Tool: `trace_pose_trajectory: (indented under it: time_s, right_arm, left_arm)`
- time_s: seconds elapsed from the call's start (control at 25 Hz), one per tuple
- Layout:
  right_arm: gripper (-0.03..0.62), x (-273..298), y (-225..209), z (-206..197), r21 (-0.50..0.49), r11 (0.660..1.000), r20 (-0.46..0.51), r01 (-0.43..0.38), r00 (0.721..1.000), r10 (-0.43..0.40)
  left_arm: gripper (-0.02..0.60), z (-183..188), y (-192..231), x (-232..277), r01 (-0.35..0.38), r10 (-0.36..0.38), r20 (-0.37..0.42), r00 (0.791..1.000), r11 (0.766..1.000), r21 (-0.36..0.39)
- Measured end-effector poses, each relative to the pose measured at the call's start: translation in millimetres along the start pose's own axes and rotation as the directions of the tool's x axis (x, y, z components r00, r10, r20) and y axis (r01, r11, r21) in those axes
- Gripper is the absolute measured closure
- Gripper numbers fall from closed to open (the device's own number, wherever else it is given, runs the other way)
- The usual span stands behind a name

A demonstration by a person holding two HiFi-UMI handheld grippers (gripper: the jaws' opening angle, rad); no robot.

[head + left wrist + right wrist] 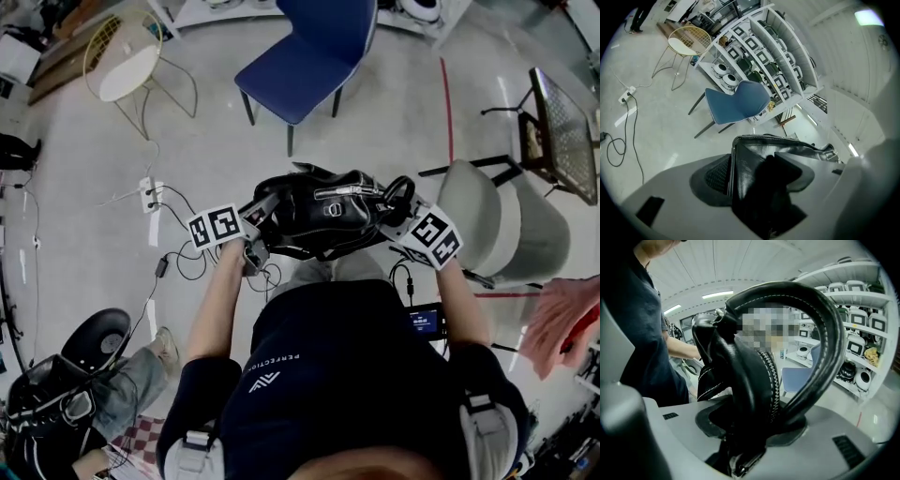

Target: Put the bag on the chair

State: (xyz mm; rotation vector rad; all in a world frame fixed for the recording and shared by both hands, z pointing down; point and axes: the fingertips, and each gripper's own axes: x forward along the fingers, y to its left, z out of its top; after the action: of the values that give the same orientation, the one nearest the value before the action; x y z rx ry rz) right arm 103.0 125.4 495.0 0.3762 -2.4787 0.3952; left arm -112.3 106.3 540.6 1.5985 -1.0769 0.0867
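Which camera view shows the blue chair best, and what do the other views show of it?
The left gripper view: the blue chair stands whole there, seat, back and legs. The head view cuts off its top. The right gripper view shows only a blue patch behind the bag.

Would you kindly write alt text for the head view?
A person holds a black leather handbag between the left gripper and the right gripper, each clamped on one end. A blue moulded chair stands ahead on the grey floor.
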Motion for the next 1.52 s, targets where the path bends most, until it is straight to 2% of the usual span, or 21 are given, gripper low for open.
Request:
trace_pose_trajectory:
  time_s: [0.28, 0.48, 0.8, 0.88, 1.08, 1.24, 1.32, 1.52]
  right_arm:
    - [0.401, 2, -2, -3, 0.0, 1.0, -0.008, 0.019, 1.0, -0.019]
    - [0.401, -5, -1, 6, -0.039, 0.999, -0.015, 0.024, 1.0, -0.024]
    - [0.402, -2, -2, 8, -0.042, 0.999, 0.002, 0.005, 1.0, -0.005]
    - [0.402, -7, 4, 5, -0.052, 0.999, 0.001, 0.007, 1.0, -0.007]
    - [0.402, -40, 51, -14, -0.064, 0.998, 0.006, 0.023, 1.0, -0.023]
    - [0.401, -53, 53, -16, -0.069, 0.997, 0.007, 0.029, 1.0, -0.029]
    - [0.401, -48, 45, -11, -0.074, 0.997, 0.009, 0.024, 1.0, -0.023]
    - [0.4, -8, -3, 13, -0.08, 0.997, 0.011, 0.01, 1.0, -0.009]
  left_arm:
    - [0.293, 2, 3, 7, 0.013, -0.013, -0.014, 1.0, 1.0, 0.007]
    - [0.293, 3, -5, 0, 0.024, -0.024, 0.028, 0.999, 1.0, 0.0]
    - [0.293, 4, -3, -2, 0.008, -0.008, 0.028, 1.0, 1.0, 0.0]
    - [0.293, -4, -5, -6, 0.01, -0.01, 0.036, 0.999, 1.0, -0.003]
    - [0.293, -51, -24, -33, 0.023, -0.023, 0.042, 0.999, 1.0, 0.004]
    - [0.293, -60, -35, -34, 0.022, -0.022, 0.047, 0.999, 1.0, -0.001]
    - [0.293, -52, -32, -31, 0.015, -0.015, 0.051, 0.999, 1.0, -0.01]
    - [0.293, 2, -8, -7, -0.004, 0.004, 0.063, 0.998, 1.0, -0.012]
